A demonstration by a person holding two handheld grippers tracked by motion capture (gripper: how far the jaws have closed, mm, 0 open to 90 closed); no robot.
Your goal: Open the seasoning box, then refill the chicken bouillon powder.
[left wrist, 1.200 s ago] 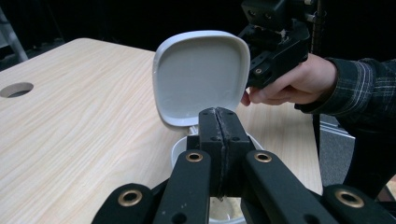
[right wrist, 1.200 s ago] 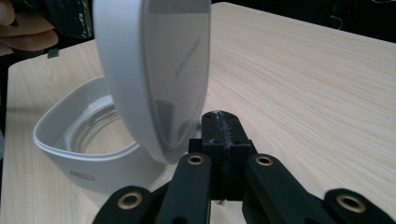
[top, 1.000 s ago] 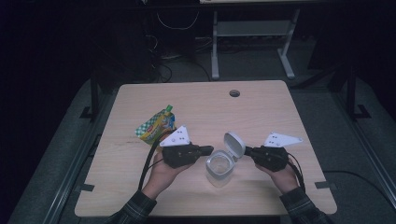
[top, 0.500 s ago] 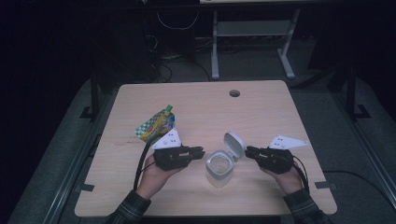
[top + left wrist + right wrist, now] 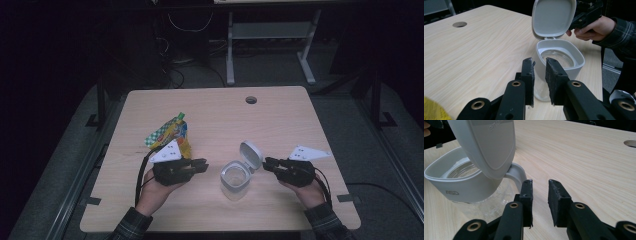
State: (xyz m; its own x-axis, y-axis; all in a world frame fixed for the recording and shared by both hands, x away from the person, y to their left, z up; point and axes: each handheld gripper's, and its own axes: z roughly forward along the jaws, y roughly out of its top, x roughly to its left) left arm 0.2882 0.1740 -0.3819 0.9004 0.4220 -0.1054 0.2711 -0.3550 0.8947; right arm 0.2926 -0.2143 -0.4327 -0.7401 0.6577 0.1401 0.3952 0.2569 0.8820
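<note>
container (image 5: 235, 179): clear jar with a grey rim, sitting on the table (image 5: 215, 120) between the two grippers
lid (image 5: 251, 154): hinged, standing open on the container's far-right side
left gripper (image 5: 200, 165): hovering just left of container, jaws have just been opening, now standing slightly apart, gripping nothing
right gripper (image 5: 268, 163): sitting just right of container, near the lid hinge, jaws have just been opening to a narrow gap, holding nothing
snack pouch (image 5: 170, 135): lying left of container, beyond left gripper
</note>
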